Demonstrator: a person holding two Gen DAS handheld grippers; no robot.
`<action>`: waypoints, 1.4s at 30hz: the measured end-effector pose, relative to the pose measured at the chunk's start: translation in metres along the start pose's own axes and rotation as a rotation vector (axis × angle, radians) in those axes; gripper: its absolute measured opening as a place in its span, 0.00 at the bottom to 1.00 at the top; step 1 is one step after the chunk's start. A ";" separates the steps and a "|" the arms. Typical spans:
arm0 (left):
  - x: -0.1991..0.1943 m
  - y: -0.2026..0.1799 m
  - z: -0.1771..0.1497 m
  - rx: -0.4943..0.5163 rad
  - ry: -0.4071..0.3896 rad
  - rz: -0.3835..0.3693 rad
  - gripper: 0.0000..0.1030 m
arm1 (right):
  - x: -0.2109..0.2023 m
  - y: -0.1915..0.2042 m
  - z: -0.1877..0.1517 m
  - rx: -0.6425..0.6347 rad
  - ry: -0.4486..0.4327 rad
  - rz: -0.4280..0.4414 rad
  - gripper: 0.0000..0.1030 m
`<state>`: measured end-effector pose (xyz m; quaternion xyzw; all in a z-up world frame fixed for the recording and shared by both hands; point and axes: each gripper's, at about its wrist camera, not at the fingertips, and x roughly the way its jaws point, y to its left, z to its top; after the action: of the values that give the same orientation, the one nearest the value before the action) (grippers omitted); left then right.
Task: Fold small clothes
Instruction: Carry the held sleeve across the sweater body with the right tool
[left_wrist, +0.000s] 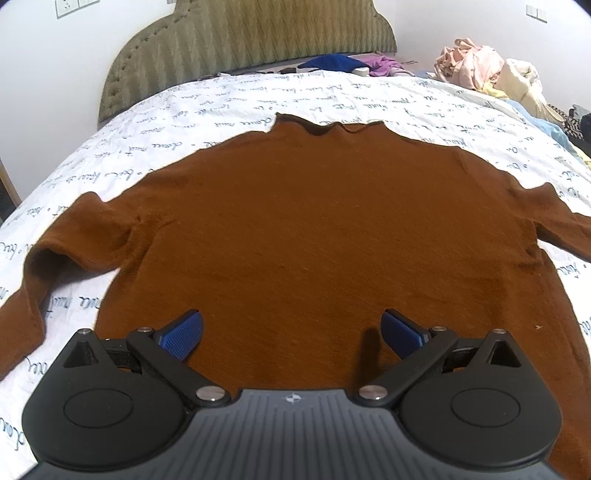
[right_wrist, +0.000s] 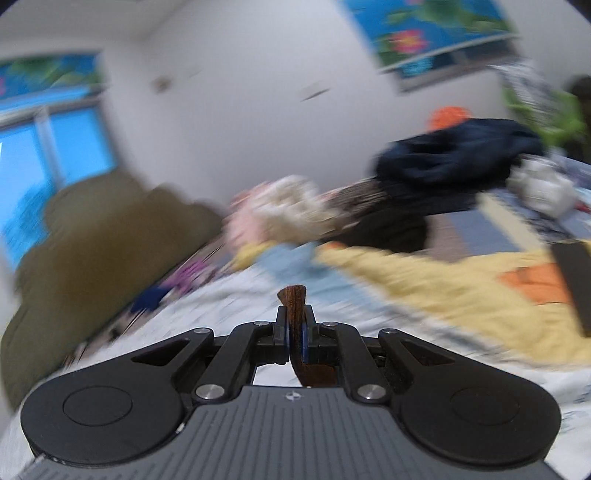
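Left gripper (left_wrist: 291, 334) gapes wide above the brown sweater (left_wrist: 314, 221) spread on the bedsheet (left_wrist: 221, 107). Right gripper (right_wrist: 294, 332) pinches a brown fold (right_wrist: 293, 295); the far laundry pile (right_wrist: 424, 192) is blurred.

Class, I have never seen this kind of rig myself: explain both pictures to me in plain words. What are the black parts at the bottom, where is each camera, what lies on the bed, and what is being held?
The black parts are two hand-held grippers, one in each of a person's hands; no robot arm is involved. Each carries a camera looking forward along its two fingers.

The left wrist view shows the left gripper open above a brown sweater, which lies spread flat on a white bedspread with script print. A pile of clothes sits at the far right, near the headboard.

The right wrist view is blurred. The right gripper is shut on a pinch of brown fabric, seemingly the same sweater. Behind it lie more clothes, including a yellow cloth.
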<state>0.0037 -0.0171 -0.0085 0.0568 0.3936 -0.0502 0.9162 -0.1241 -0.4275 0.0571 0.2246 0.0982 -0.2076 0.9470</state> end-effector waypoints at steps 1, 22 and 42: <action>0.000 0.003 0.000 -0.005 -0.005 0.005 1.00 | 0.004 0.017 -0.004 -0.038 0.022 0.029 0.12; 0.008 0.027 -0.006 -0.041 -0.003 0.053 1.00 | 0.038 0.228 -0.108 -0.459 0.272 0.325 0.12; -0.013 0.060 -0.011 -0.095 -0.017 0.060 1.00 | 0.065 0.337 -0.152 -0.544 0.326 0.437 0.12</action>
<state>-0.0048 0.0448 -0.0027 0.0248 0.3859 -0.0044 0.9222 0.0671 -0.1056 0.0348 0.0107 0.2487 0.0712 0.9659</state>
